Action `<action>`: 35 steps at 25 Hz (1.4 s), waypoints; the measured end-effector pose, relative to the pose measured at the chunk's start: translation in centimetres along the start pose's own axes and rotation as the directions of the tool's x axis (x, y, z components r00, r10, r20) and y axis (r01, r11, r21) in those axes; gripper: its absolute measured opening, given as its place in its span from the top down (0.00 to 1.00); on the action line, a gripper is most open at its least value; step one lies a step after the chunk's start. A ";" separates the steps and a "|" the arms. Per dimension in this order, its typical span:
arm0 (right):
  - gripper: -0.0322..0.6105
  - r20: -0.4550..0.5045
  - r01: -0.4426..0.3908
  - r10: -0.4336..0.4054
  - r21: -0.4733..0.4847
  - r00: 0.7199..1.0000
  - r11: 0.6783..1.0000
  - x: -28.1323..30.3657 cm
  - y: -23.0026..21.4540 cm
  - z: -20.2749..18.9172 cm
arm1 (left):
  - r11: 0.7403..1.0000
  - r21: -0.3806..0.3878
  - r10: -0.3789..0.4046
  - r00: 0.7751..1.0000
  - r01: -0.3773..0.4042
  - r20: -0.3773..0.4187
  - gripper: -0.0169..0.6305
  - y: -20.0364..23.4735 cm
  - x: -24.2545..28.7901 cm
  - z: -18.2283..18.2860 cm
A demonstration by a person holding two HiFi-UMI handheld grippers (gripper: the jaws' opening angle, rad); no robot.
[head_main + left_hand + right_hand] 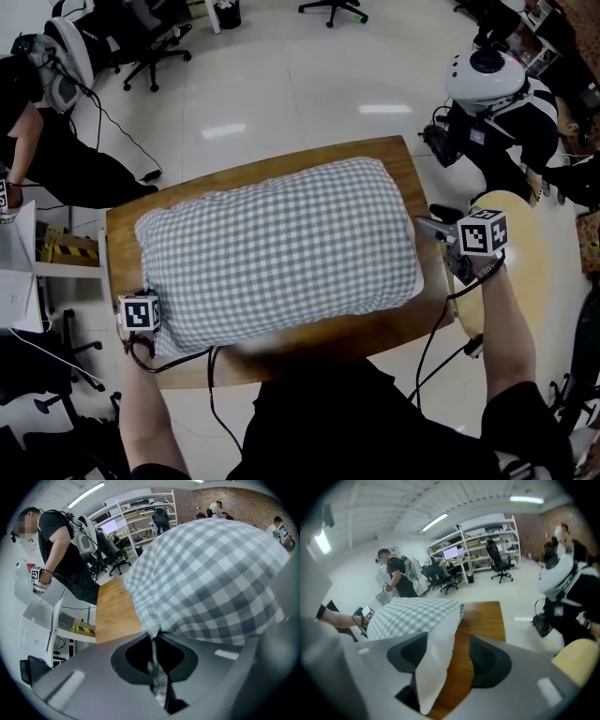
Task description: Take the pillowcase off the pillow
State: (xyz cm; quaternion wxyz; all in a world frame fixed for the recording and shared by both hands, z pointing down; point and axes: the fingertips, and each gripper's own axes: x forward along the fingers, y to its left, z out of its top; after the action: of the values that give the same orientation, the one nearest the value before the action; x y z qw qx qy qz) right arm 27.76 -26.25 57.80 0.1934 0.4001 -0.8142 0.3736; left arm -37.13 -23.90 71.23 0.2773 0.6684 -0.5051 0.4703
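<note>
The left claw (pixel 157 670) pinches a fold of the grey-and-white checked fabric pillowcase (pixel 272 248) on the wooden worktop (pixel 375 330). The right claw (pixel 451 665) stands spread around a corner of the white pillow (pixel 435 667)

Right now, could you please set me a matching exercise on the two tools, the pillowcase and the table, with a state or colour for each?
Things:
1. left tool
2. right tool
3. pillowcase
4. table

States or colours:
A. brown wood
B. jaws apart, white pillow end between them
C. grey-and-white check
D. shut on a pinch of checked cloth

Pairs: 1-D, 2-B, 3-C, 4-A
</note>
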 end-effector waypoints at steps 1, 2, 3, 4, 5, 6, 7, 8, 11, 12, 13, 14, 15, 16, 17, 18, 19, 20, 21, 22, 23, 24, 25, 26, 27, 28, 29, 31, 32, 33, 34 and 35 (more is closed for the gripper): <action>0.48 -0.028 -0.057 0.058 0.041 0.998 0.998 0.7 1.0 -0.8 | 1.000 -0.004 0.001 1.000 -0.001 0.000 0.96 0.6 -0.6 0.0; 0.45 -0.049 -0.102 0.105 0.066 0.993 0.993 1.4 1.8 -1.5 | 1.000 -0.007 0.003 1.000 -0.003 0.001 0.96 0.8 -1.0 0.0; 0.44 -0.065 -0.132 0.137 0.082 0.988 0.988 1.9 1.9 -2.2 | 1.000 -0.010 0.006 1.000 -0.006 0.002 0.96 0.7 -1.2 0.1; 0.44 -0.076 -0.148 0.156 0.099 0.985 0.984 2.3 1.6 -2.8 | 1.000 -0.013 0.009 1.000 -0.009 0.003 0.96 0.3 -1.2 0.2; 0.44 -0.077 -0.159 0.169 0.118 0.983 0.980 2.5 1.0 -3.3 | 1.000 -0.016 0.012 1.000 -0.012 0.004 0.96 -0.2 -1.2 0.3; 0.44 -0.070 -0.172 0.183 0.139 0.981 0.975 2.7 0.6 -3.6 | 1.000 -0.018 0.015 1.000 -0.015 0.007 0.96 -0.5 -1.2 0.4; 0.45 -0.056 -0.189 0.200 0.162 0.978 0.968 2.9 0.4 -3.7 | 1.000 -0.022 0.018 1.000 -0.018 0.011 0.96 -0.6 -1.3 0.4; 0.46 -0.037 -0.211 0.221 0.188 0.974 0.959 3.1 0.5 -3.7 | 0.999 -0.027 0.021 1.000 -0.021 0.015 0.96 -0.6 -1.5 0.4; 0.59 0.041 -0.295 0.294 0.242 0.955 0.924 3.5 1.3 -3.3 | 0.999 -0.044 0.027 0.999 -0.026 0.026 0.96 -0.1 -1.9 0.4; 0.64 0.076 -0.341 0.333 0.228 0.940 0.912 3.5 1.9 -2.9 | 0.999 -0.047 0.029 0.999 -0.028 0.028 0.96 -0.2 -1.7 0.3; 0.71 0.110 -0.401 0.386 0.181 0.916 0.898 3.3 2.9 -2.3 | 0.998 -0.050 0.031 0.999 -0.030 0.029 0.96 -0.4 -1.5 0.2; 0.76 0.138 -0.458 0.442 0.114 0.886 0.882 3.2 3.9 -1.5 | 0.998 -0.053 0.035 0.999 -0.033 0.030 0.96 -0.7 -1.2 0.0; 0.83 0.157 -0.492 0.479 0.063 0.864 0.868 3.0 4.5 -1.0 | 0.998 -0.056 0.040 0.999 -0.038 0.031 0.96 -1.0 -0.9 -0.2; 0.88 0.170 -0.499 0.485 0.051 0.858 0.865 2.9 4.5 -1.0 | 0.997 -0.058 0.045 0.998 -0.043 0.034 0.96 -1.0 -0.7 -0.3; 0.90 0.177 -0.479 0.460 0.081 0.870 0.874 2.8 4.1 -1.3 | 0.997 -0.062 0.051 0.998 -0.049 0.038 0.96 -0.8 -0.7 -0.4; 0.91 0.176 -0.437 0.412 0.143 0.894 0.888 2.8 3.4 -1.8 | 0.996 -0.068 0.058 0.997 -0.055 0.043 0.96 -0.4 -1.0 -0.3; 0.92 0.168 -0.388 0.359 0.203 0.918 0.899 2.6 2.7 -2.2 | 0.995 -0.078 0.065 0.997 -0.062 0.047 0.96 0.0 -1.3 -0.3; 0.92 0.161 -0.350 0.319 0.232 0.934 0.908 2.2 2.2 -2.3 | 0.993 -0.093 0.072 0.996 -0.067 0.050 0.96 0.4 -1.5 -0.4; 0.92 0.159 -0.326 0.295 0.232 0.942 0.916 1.8 1.9 -2.0 | 0.991 -0.113 0.078 0.996 -0.072 0.053 0.96 0.6 -1.6 -0.4; 0.92 0.163 -0.313 0.282 0.218 0.946 0.925 1.2 1.5 -1.6 | 0.988 -0.134 0.083 0.995 -0.075 0.056 0.96 0.6 -1.7 -0.4; 0.93 0.169 -0.303 0.272 0.200 0.947 0.932 0.5 1.1 -1.3 | 0.985 -0.156 0.089 0.994 -0.078 0.060 0.96 0.5 -1.8 -0.3; 0.93 0.177 -0.293 0.262 0.185 0.949 0.938 -0.2 0.6 -1.0 | 0.981 -0.175 0.096 0.993 -0.083 0.065 0.96 0.2 -1.8 -0.2; 0.93 0.184 -0.282 0.250 0.172 0.950 0.944 -1.0 0.0 -0.9 | 0.977 -0.192 0.104 0.992 -0.089 0.070 0.96 -0.3 -1.7 -0.2; 0.93 0.194 -0.269 0.237 0.161 0.952 0.950 -1.9 -0.9 -1.0 | 0.974 -0.206 0.112 0.991 -0.095 0.073 0.96 -1.0 -1.5 -0.1; 0.93 0.206 -0.258 0.224 0.152 0.953 0.954 -2.8 -1.7 -1.1 | 0.972 -0.214 0.118 0.990 -0.100 0.076 0.96 -1.8 -1.2 0.0; 0.93 0.216 -0.249 0.215 0.141 0.952 0.958 -3.6 -2.3 -1.2 | 0.971 -0.215 0.121 0.990 -0.102 0.077 0.96 -2.5 -1.1 0.0; 0.93 0.223 -0.242 0.211 0.126 0.952 0.962 -4.0 -2.5 -1.1 | 0.971 -0.214 0.124 0.989 -0.106 0.077 0.96 -2.9 -1.0 -0.2; 0.93 0.227 -0.227 0.202 0.086 0.953 0.970 -4.3 -2.2 -0.7 | 0.966 -0.230 0.137 0.987 -0.116 0.080 0.96 -2.8 -1.3 -0.7; 0.93 0.230 -0.214 0.194 0.068 0.954 0.974 -4.4 -2.1 -0.5 | 0.962 -0.247 0.141 0.986 -0.117 0.083 0.96 -2.6 -1.4 -1.0; 0.93 0.233 -0.199 0.181 0.058 0.955 0.978 -4.6 -2.1 -0.4 | 0.958 -0.263 0.144 0.986 -0.117 0.087 0.96 -2.4 -1.4 -1.3; 0.93 0.237 -0.185 0.168 0.052 0.957 0.981 -4.7 -2.1 -0.3 | 0.955 -0.275 0.145 0.985 -0.115 0.093 0.96 -2.2 -1.5 -1.4; 0.93 0.240 -0.170 0.154 0.048 0.959 0.984 -4.9 -2.2 -0.2 | 0.951 -0.289 0.146 0.984 -0.112 0.100 0.96 -2.0 -1.5 -1.4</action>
State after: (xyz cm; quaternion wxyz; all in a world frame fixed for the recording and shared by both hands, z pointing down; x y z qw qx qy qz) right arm 32.48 -24.53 55.89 0.0507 0.3798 -0.8483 0.3655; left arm -35.78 -21.41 70.66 0.3076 0.6146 -0.6252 0.3698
